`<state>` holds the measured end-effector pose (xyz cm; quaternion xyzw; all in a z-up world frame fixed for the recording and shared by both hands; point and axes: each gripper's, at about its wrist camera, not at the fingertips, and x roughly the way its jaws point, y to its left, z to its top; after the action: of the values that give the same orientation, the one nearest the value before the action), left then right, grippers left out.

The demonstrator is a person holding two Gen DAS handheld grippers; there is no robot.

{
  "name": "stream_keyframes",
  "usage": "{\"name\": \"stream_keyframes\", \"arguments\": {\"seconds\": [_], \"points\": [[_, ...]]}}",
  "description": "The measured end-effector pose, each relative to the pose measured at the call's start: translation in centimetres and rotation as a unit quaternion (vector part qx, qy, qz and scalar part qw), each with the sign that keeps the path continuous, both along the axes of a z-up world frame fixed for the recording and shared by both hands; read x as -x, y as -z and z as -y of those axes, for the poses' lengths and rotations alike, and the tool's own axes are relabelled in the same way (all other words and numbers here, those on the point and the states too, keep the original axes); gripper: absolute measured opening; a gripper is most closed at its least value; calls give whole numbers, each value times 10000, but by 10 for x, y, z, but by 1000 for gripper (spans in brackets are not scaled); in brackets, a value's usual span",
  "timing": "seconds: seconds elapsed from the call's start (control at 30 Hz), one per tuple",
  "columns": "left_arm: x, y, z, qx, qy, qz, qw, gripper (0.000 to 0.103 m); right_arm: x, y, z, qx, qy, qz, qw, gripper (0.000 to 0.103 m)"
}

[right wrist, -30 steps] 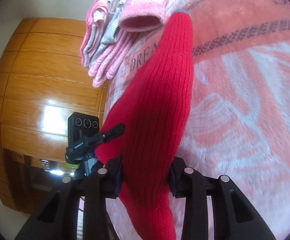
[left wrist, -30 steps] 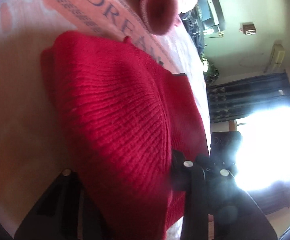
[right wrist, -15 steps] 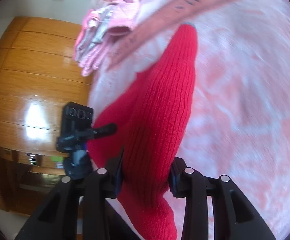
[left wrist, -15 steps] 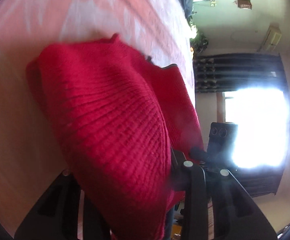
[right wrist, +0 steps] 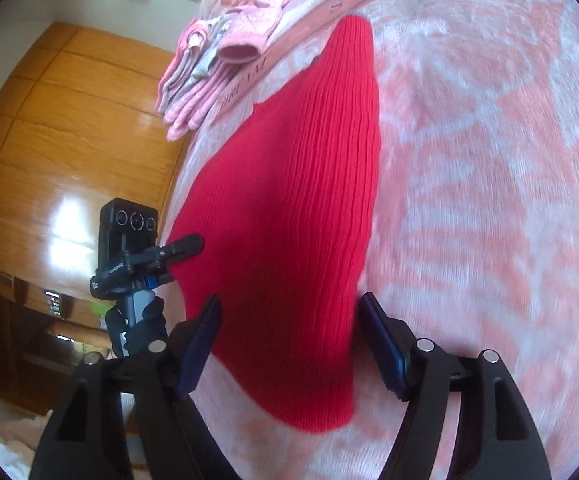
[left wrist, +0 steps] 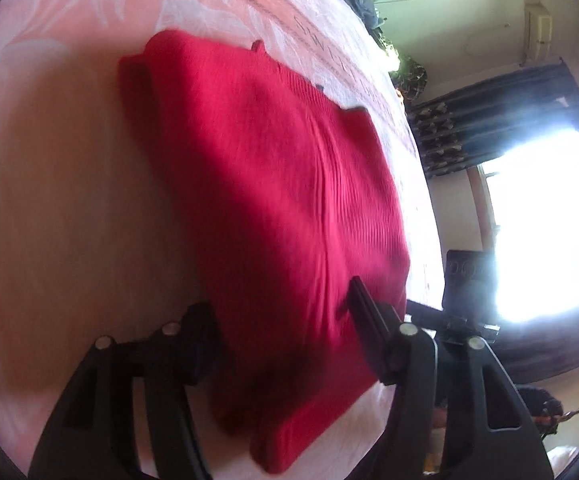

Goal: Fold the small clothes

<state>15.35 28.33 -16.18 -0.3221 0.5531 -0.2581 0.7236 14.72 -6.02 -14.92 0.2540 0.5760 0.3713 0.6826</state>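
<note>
pink and white blanket (right wrist: 489, 200) with a leaf pattern and a darker band of printed letters, spread as the work surface. behind it in the right wrist view a glossy wooden wall (right wrist: 49, 140), and at the far edge of the blanket a pile of pink and grey clothes (right wrist: 225, 52). in the left wrist view a bright window (left wrist: 549, 220) with dark curtains (left wrist: 489, 120) beside it, and a pale wall with a small box near the ceiling. on the blanket, a red knitted garment (right wrist: 289, 220), lying flat, already folded to a thick layered shape. long axis running away from the right gripper (right wrist: 289, 344) toward the lettered band, narrow end pointing far, wide end near the fingers. in the left wrist view the same red garment (left wrist: 269, 200) stretching from the lower middle up to the left, with a rounded fold edge closest to the camera. fine vertical ribs in the knit, strong even red, a small dark tag at the far edge. left gripper (left wrist: 281, 312) with jaws apart, one finger on each side of the garment, nothing pinched. right gripper also with jaws apart, blue pads (right wrist: 199, 344) beside the wide end, touching or not cannot tell. left gripper seen also from the right wrist, in a black-gloved hand (right wrist: 137, 328).
</note>
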Motion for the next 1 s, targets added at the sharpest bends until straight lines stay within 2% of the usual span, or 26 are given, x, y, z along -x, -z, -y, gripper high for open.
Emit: {"name": "stream_keyframes", "arguments": {"seconds": [0.07,0.2,0.23,0.27,0.3,0.33,0.37,0.43,0.5,0.53,0.63,0.73,0.83,1.0], "points": [[20,8,1,35,90,-80,9999,60,9,6,-7,-56,-22,-45,10000,71],[32,12,5,-158,113,190,9996,62,15,11,-12,-112,71,-40,9999,65],[32,13,5,-141,73,196,9997,63,15,11,-15,-129,78,-71,9999,59],[35,14,4,-82,7,136,9999,60,15,12,-18,-150,48,-134,9998,47],[35,15,8,-43,-33,67,10000,56,15,12,-19,-137,18,-183,9997,42],[33,15,8,52,-40,-40,10000,33,16,11,-20,-116,-8,-217,9997,32],[33,19,8,288,-21,-285,9992,21,17,8,-21,-118,-24,-237,9996,27],[50,19,4,573,-130,-449,9973,19,17,1,-20,-167,-6,-255,9995,24],[55,9,-2,661,-183,-377,9969,19,18,-4,-15,-252,70,-351,9990,21],[57,4,-5,611,-185,-313,9975,19,18,-5,-15,-234,102,-397,9989,20],[64,-9,-1,-149,-43,-81,9998,19,19,-2,-16,-61,132,-443,9989,20],[68,2,4,-660,39,-153,9977,19,24,7,-18,257,179,-470,9984,21],[67,12,5,-762,-3,-178,9969,23,31,15,-23,587,227,-387,9973,25],[77,19,-10,-846,-70,121,9963,24,39,23,-22,740,326,-72,9967,24]]}}
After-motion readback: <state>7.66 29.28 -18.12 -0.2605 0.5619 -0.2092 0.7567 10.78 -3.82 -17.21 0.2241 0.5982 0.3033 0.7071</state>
